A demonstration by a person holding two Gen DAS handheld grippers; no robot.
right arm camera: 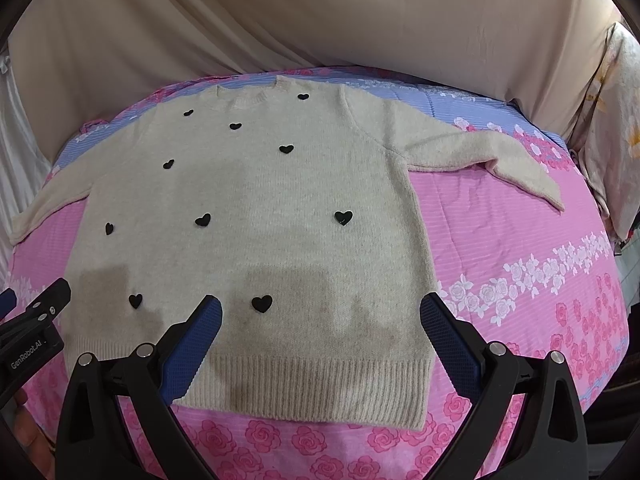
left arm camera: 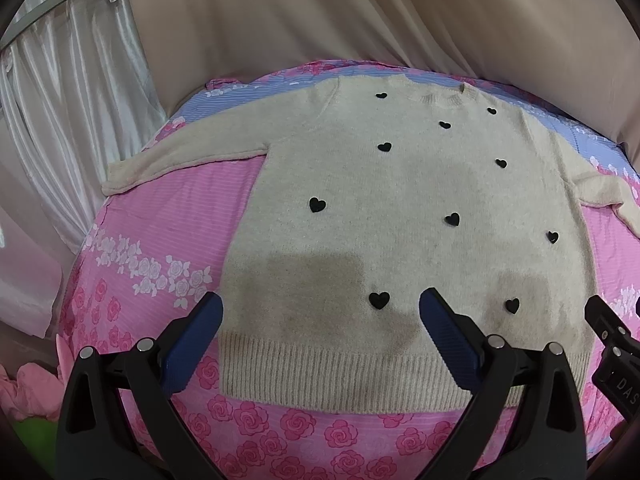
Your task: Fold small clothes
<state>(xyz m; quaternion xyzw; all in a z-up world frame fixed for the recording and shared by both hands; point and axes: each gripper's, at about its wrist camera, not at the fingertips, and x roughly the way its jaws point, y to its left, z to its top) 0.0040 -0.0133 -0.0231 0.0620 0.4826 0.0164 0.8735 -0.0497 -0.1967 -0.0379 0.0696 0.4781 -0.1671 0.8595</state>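
Just beyond spread fingers [left arm camera: 208,312]: sweater [left arm camera: 400,208].

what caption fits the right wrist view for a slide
Open right hand-held gripper above the ribbed hem of a cream heart-patterned sweater spread flat on a pink floral bedsheet.

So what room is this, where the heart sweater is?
Probably a bedroom: the sweater lies flat on a bed's pink rose-print sheet, white curtains hang alongside, and a pillow sits at the edge.
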